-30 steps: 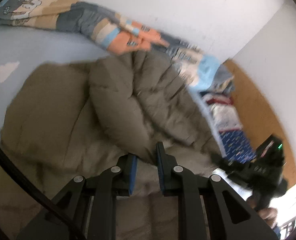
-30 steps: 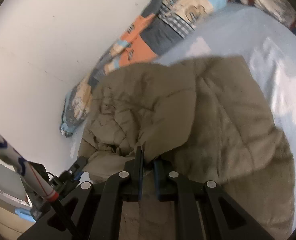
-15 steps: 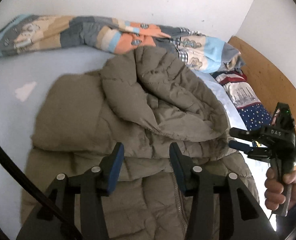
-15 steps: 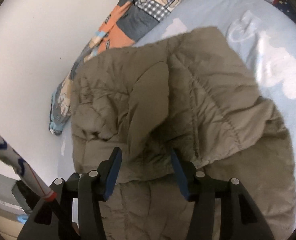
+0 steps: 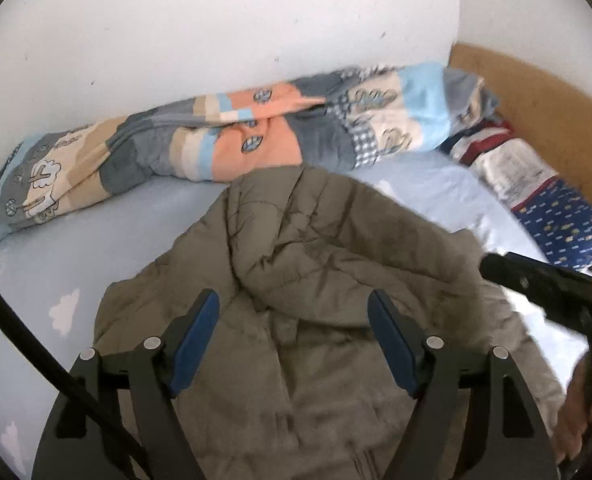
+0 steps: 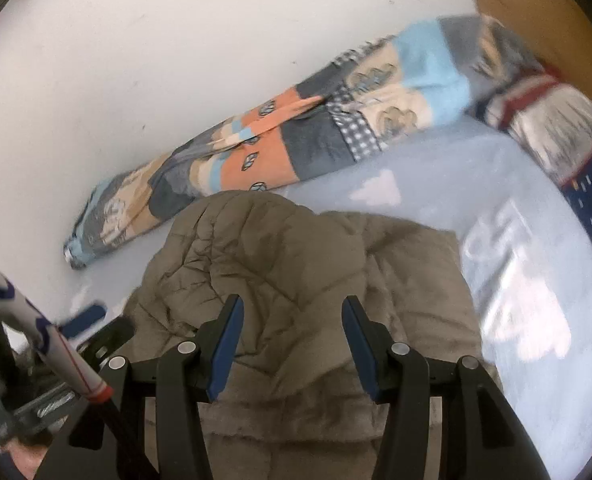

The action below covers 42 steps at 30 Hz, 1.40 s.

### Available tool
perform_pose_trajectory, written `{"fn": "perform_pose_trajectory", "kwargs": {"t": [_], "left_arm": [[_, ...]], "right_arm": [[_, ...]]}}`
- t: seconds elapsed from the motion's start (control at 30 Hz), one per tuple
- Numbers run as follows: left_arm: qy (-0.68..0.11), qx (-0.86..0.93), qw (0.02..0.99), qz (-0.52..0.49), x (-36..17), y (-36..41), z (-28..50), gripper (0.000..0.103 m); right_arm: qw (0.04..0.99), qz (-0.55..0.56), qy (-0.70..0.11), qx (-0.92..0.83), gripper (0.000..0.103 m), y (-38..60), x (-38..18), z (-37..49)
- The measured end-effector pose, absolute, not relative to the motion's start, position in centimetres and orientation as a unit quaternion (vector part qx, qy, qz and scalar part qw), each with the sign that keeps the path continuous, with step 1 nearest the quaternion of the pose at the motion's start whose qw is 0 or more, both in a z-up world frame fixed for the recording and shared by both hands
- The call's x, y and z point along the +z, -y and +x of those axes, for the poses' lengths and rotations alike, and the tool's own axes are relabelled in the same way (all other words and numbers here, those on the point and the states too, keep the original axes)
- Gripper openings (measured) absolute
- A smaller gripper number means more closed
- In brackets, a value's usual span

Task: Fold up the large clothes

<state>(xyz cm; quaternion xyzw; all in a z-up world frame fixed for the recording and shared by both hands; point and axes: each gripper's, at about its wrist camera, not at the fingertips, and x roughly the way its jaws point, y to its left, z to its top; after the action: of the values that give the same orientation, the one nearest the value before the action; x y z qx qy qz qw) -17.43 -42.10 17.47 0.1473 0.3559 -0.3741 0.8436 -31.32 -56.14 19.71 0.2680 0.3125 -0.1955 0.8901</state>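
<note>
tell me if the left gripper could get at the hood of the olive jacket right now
Probably yes. The left gripper has just been opening, with nothing between its jaws, and the hood of the olive jacket lies uncovered just ahead.

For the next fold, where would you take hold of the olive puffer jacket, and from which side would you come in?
I would probably grip the olive puffer jacket at its near hem, one corner per gripper, coming from the near side, where both already hang. The far part is already folded back into a thick bulge, while the near panel looks thinner. The left gripper and right gripper stand open with nothing pinched; both have just been opening.
</note>
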Motion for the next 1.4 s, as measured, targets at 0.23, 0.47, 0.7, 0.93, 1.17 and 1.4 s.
{"fn": "perform_pose_trajectory", "kwargs": {"t": [0.23,0.47,0.7,0.93,1.17,1.4], "left_arm": [[-0.446,-0.338,0.815,0.149,10.8,43.7,-14.4,0.076],[-0.457,-0.341,0.810,0.139,8.3,43.2,-14.3,0.076],[-0.413,-0.357,0.828,0.125,12.0,41.3,-17.0,0.076],[-0.406,-0.360,0.831,0.118,12.3,39.9,-18.5,0.076],[-0.423,-0.360,0.822,0.124,9.7,39.7,-18.3,0.076],[-0.409,-0.355,0.830,0.134,10.6,39.2,-19.9,0.076]], "right_arm": [[0.873,0.258,-0.359,-0.204,0.055,57.4,14.0,-28.7],[0.850,0.259,-0.415,-0.196,0.056,58.3,9.8,-27.8],[0.853,0.257,-0.402,-0.210,0.056,57.7,12.1,-28.3],[0.875,0.221,-0.387,-0.187,0.056,54.1,14.8,-27.8],[0.853,0.224,-0.432,-0.187,0.056,54.3,11.8,-27.7],[0.844,0.205,-0.460,-0.187,0.058,53.8,11.8,-27.7]]}}
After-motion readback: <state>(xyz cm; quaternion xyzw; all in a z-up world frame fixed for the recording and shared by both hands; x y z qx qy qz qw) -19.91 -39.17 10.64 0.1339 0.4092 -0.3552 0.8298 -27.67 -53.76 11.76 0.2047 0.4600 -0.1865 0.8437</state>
